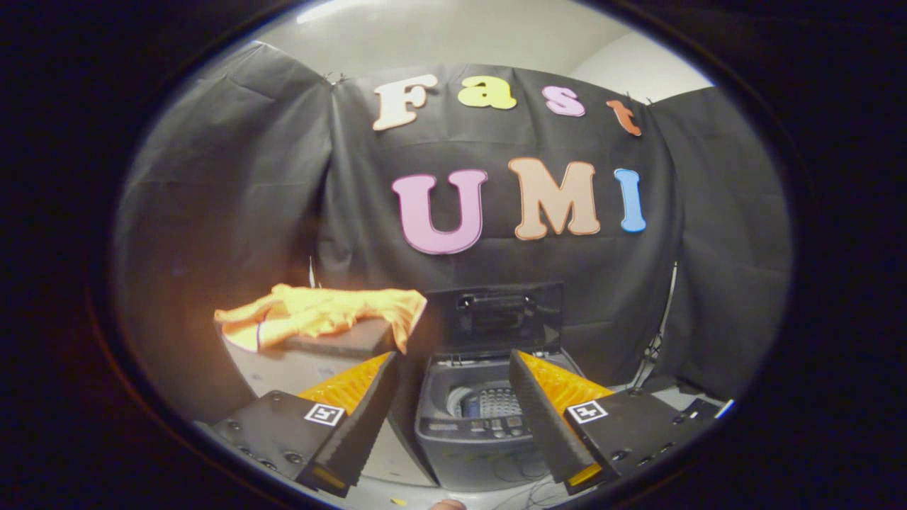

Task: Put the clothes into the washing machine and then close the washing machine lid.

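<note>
Released gripper [453, 397] frames the open washing machine [475, 425]; orange clothes [326, 315] lie beyond-left.

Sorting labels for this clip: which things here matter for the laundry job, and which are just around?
Job:
- orange garment, draped on a dark block, beyond the jaws
- washing machine, seen between the jaws
- its lid, raised
- gripper, open, holding nothing

Just around:
- dark block
- cables beside the machine

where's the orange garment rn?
In the gripper view, the orange garment is draped over a dark block beside the washing machine, whose lid stands open. It lies beyond the open gripper, off its left finger.
</note>
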Available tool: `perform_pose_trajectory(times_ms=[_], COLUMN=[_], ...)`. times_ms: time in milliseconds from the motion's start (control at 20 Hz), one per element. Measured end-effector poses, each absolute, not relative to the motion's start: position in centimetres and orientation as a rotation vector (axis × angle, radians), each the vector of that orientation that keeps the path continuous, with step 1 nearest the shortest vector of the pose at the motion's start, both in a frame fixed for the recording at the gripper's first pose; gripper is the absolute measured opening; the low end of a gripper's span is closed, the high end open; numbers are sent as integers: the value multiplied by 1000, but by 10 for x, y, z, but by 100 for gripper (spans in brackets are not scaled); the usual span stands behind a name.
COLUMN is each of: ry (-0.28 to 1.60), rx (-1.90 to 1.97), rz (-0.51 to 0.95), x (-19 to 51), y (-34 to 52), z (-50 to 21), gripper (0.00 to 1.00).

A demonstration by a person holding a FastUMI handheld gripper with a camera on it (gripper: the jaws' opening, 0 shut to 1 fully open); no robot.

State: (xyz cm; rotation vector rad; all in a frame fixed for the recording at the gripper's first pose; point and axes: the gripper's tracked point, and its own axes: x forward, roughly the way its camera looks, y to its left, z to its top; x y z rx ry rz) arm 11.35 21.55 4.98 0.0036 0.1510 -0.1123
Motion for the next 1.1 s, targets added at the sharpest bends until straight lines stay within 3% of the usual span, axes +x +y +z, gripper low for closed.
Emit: perform_pose_trajectory(times_ms=[650,1100], ry=[242,631], rx=[-5,56], rz=[17,7], x=[307,383], y=[422,476], z=[77,-31], gripper=[98,98])
